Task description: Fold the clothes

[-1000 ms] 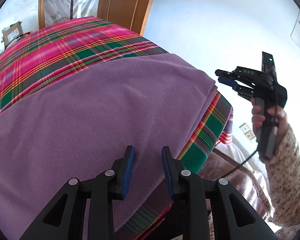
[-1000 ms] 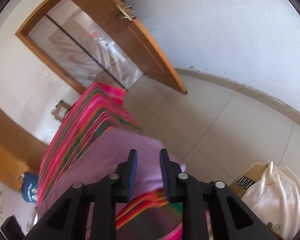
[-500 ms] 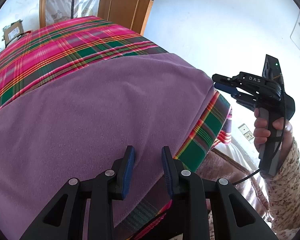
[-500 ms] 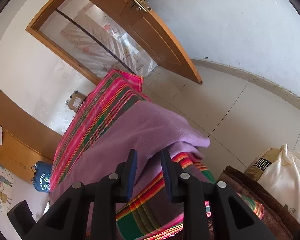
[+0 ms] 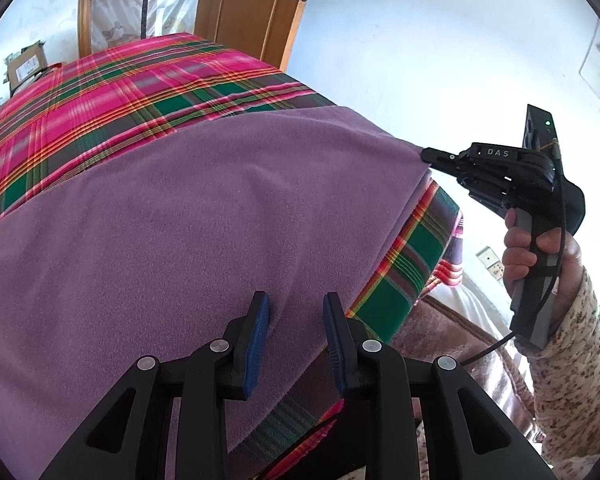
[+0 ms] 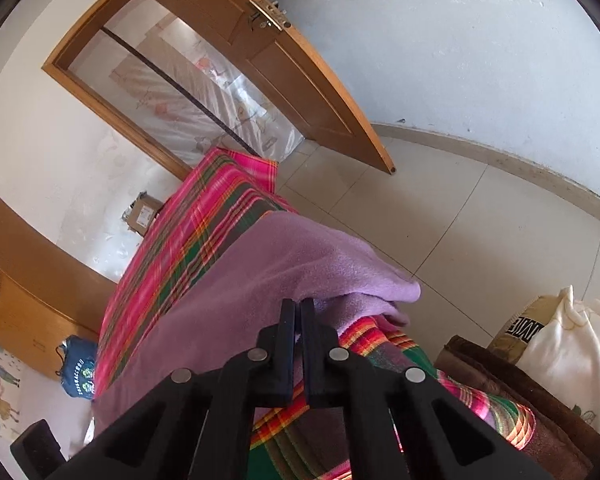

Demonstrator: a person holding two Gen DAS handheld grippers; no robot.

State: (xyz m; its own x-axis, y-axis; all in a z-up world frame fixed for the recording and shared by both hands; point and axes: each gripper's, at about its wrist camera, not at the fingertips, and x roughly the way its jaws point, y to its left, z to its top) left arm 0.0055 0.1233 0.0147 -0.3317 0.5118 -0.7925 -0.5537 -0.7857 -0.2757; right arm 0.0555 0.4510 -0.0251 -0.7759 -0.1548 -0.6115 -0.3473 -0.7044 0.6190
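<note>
A purple fleece cloth [image 5: 180,220] lies spread over a bed with a pink and green plaid cover [image 5: 120,80]. My left gripper [image 5: 296,320] hovers over the cloth's near edge, its blue pads apart and pressing on nothing. My right gripper [image 5: 426,155], held by a hand [image 5: 520,248] in a speckled sleeve, is at the cloth's far right corner. In the right wrist view the right gripper [image 6: 298,306] is shut on the edge of the purple cloth [image 6: 300,252], which bunches into a fold beside the fingers above the plaid cover [image 6: 204,220].
A wooden door [image 6: 300,72] stands open beyond the bed's far end, with tiled floor [image 6: 460,220] to the right. A brown blanket [image 6: 480,364] and a white bag [image 6: 560,340] sit by the bed's near corner. A cardboard box [image 6: 142,214] stands behind the bed.
The right gripper moved in to the cloth's right corner and its jaws went from apart to shut on the edge. The left gripper has stayed put with its jaws apart.
</note>
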